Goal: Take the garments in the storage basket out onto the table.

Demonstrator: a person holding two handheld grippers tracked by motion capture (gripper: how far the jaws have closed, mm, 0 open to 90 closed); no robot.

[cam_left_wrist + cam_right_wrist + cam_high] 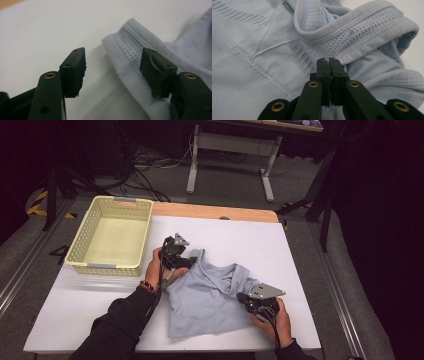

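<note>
A pale blue ribbed tank top (210, 300) lies rumpled on the white tabletop (250, 240), near the front edge, its mesh-banded straps bunched toward the right. The left tongs (187, 261) stand apart at the top's upper left corner, one jaw over the strap hem (125, 65), the other over bare tabletop. The right tongs (328, 62) are clamped on a fold of fabric at the bunched straps. A cream basket (111, 236) sits at the far left; open white surface lies beyond the top and to its right.
</note>
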